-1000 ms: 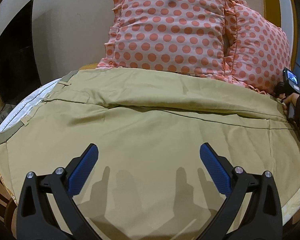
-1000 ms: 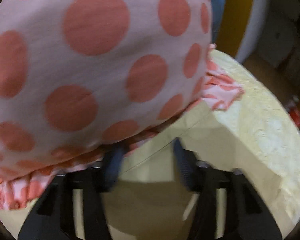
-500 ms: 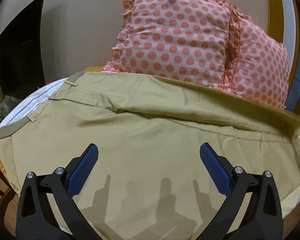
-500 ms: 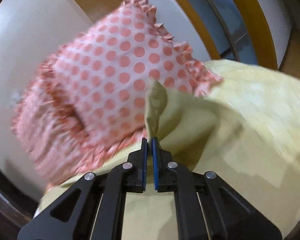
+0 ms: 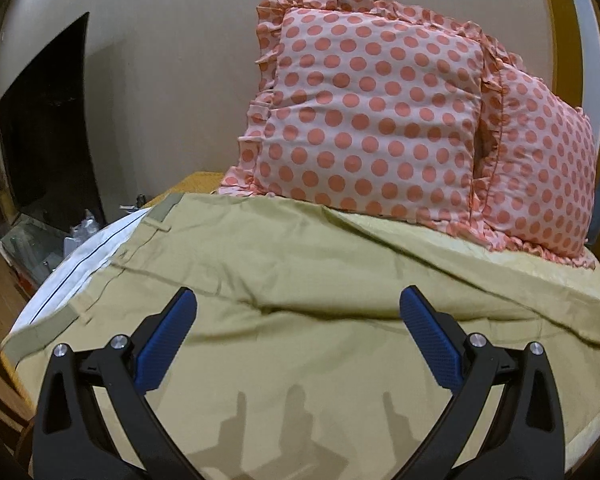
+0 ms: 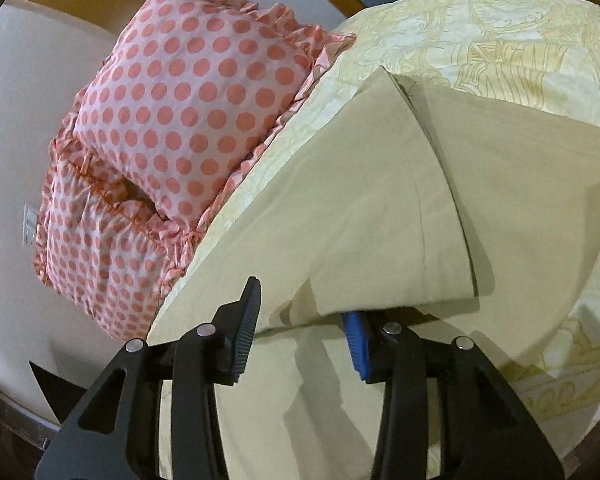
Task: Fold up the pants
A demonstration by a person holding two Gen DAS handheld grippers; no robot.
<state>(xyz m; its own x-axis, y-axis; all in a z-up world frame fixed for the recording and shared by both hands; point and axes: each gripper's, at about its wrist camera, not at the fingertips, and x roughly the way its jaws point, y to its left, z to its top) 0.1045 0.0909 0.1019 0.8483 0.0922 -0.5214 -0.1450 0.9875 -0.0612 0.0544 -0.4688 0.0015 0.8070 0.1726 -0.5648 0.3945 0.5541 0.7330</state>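
Note:
Khaki pants (image 5: pixel 300 280) lie spread across the bed, waistband at the left with a white lining showing. My left gripper (image 5: pixel 298 304) is open and empty, held just above the pants' middle. In the right wrist view the pant legs (image 6: pixel 400 208) lie on the bed, the upper leg end draped over the lower one. My right gripper (image 6: pixel 304 312) is open; the edge of the upper leg hangs over its right fingertip, and I cannot tell if it touches.
Two pink pillows with coral dots (image 5: pixel 372 120) lean on the wall at the head of the bed, also in the right wrist view (image 6: pixel 180 112). A pale yellow patterned bedsheet (image 6: pixel 500 40) covers the bed. A dark cabinet (image 5: pixel 48 140) stands left.
My right gripper was shut on the pant leg end half a second ago; it is now open and the leg end lies over the other leg. The left gripper has risen slightly.

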